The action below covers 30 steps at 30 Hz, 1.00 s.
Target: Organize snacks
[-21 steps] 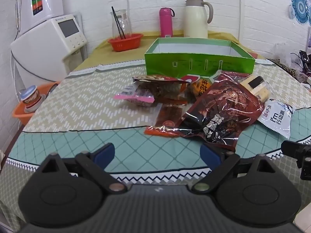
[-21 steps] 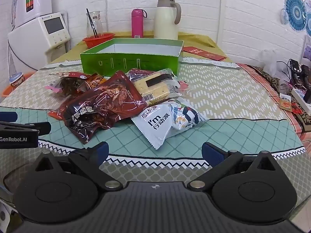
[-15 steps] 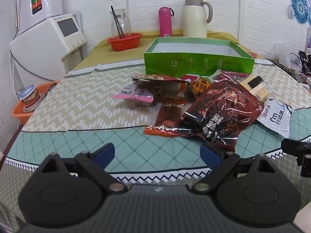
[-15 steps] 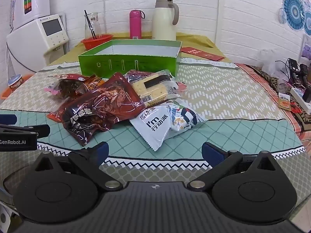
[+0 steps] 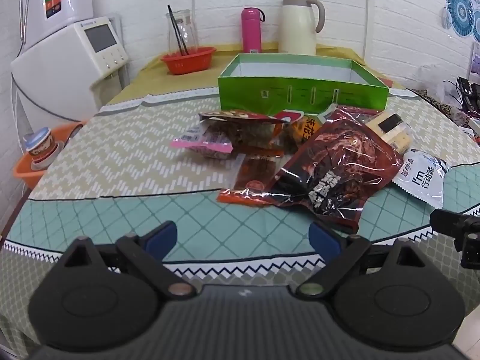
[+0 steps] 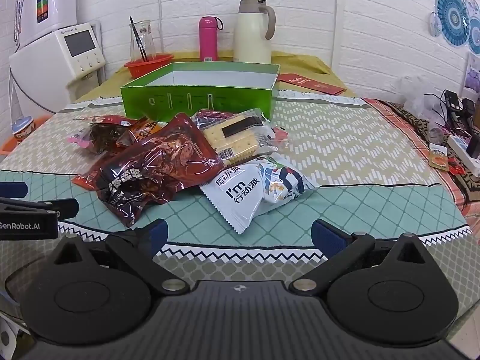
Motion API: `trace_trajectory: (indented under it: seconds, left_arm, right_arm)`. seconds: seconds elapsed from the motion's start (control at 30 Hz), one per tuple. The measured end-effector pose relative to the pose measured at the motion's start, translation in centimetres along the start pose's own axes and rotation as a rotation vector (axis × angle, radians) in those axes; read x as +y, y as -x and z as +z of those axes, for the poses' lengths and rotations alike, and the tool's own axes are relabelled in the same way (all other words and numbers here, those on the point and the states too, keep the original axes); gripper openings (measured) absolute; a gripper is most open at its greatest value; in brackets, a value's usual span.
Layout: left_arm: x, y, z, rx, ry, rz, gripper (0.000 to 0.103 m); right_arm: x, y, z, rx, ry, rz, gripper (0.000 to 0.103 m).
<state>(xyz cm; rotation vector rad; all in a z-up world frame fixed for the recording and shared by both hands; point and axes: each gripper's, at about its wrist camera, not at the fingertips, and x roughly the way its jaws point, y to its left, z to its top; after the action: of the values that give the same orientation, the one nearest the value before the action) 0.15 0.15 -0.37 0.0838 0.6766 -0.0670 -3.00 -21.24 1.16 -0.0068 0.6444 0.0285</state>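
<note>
A pile of snack packets lies mid-table in front of an open green box (image 5: 301,91) (image 6: 198,100). A large dark red bag (image 5: 336,168) (image 6: 156,168) is on top, a white "I'm" packet (image 5: 421,177) (image 6: 255,192) to its right, a cracker pack (image 5: 390,130) (image 6: 237,138) behind, a brown packet (image 5: 240,130) and a pink one (image 5: 204,145) to the left. My left gripper (image 5: 243,238) is open and empty above the table's front edge. My right gripper (image 6: 238,235) is open and empty, just short of the white packet.
A red basket (image 5: 188,60), a pink bottle (image 5: 251,30) and a cream jug (image 5: 298,24) stand behind the box. A white appliance (image 5: 72,60) is at the left, an orange bowl (image 5: 39,165) beside the table. Cables and a power strip (image 6: 462,147) lie at the right.
Both grippers have drifted slightly; the view has shifted a little and the snacks look marginally closer. Both stay open. Nothing on the table has moved.
</note>
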Motion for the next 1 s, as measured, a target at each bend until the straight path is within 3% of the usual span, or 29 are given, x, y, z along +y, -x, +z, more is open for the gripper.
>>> trace_trajectory:
  seconds: [1.0]
  left_arm:
    - [0.35,-0.44,0.10,0.021,0.014,-0.023,0.093]
  right_arm:
    - [0.27,-0.43,0.12,0.000,0.003,0.001,0.103]
